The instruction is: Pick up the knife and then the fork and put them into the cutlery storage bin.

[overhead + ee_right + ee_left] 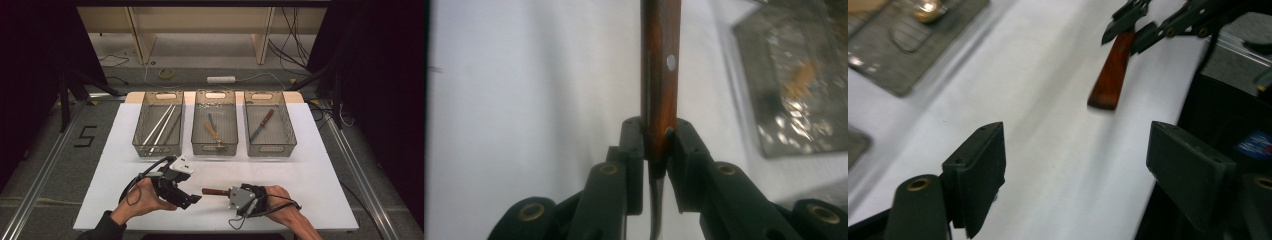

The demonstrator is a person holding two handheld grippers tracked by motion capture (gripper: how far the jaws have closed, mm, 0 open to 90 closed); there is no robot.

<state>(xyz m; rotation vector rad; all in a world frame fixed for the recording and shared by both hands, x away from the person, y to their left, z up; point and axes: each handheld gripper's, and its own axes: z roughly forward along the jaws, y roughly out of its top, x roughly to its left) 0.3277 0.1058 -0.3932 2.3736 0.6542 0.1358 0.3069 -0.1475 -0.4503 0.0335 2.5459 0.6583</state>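
A: Right gripper (655,145) — what is it doing?

B: Its jaws are clamping a wooden-handled knife (660,75) where handle meets blade; the handle is sticking out past the jaws, over the white table (310,165). In the high view the knife (214,192) is pointing toward the left gripper (192,200).

A: And that one?

B: Jaws are standing wide apart, holding nothing, near the knife's handle end (1110,75) but not touching.

A: Farther back?

B: Three mesh baskets are sitting in a row: left basket (141,145) holding pale sticks, middle basket (199,145) and right basket (252,147) each holding utensils.
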